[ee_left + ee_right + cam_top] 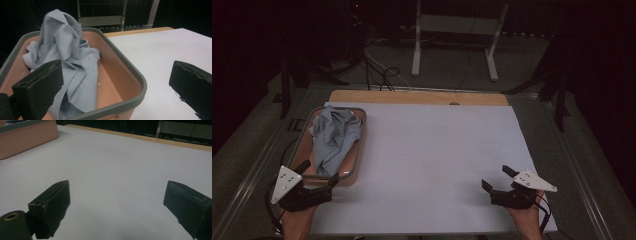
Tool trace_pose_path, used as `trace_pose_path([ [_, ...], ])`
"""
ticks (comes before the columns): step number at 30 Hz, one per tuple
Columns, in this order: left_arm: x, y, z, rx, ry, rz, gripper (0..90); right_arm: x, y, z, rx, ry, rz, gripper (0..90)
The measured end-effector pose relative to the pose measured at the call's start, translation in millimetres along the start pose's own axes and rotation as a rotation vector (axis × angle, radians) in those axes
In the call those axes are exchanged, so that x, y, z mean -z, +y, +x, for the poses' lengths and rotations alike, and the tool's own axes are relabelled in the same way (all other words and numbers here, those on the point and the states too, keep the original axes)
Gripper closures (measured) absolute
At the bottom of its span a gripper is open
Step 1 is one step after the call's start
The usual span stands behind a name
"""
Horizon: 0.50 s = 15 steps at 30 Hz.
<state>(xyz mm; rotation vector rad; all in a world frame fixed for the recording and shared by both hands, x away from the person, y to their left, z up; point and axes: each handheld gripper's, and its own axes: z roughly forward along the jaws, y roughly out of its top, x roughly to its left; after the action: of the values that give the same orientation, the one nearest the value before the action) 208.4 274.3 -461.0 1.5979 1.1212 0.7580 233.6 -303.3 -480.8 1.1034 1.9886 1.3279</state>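
At the basket (pixel 140 82), left gripper (pixel 319 182) gaping, aimed at the cloth (pixel 72 62) for a grab; right gripper (pixel 499 181) likewise apart, idle over the desk (pixel 432 165).

Basin (pixel 27 137) cut off by frame edge; cloth (pixel 72 65) partly behind jaw.

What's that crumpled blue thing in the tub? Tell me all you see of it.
It is a pale grey-blue cloth, soft knit fabric by its look, perhaps a garment with a ribbed edge. It lies crumpled in the salmon-pink tub with a grey rim, one fold heaped high toward the far end. Only the tub touches it; nothing grips it.
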Motion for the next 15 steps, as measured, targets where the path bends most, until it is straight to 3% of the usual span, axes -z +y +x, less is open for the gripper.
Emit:
trace_pose_path([
  [8,2.4,3.1,-1.2,-0.004,0.013,-0.016,0.3,0.3,-1.3,-1.7,0.008,-0.032,0.004,7.0],
  [15,7.1,13.3,2.6,0.003,-0.003,-0.034,0.3,0.9,-1.8,-2.9,-0.002,-0.037,-0.005,7.0],
])
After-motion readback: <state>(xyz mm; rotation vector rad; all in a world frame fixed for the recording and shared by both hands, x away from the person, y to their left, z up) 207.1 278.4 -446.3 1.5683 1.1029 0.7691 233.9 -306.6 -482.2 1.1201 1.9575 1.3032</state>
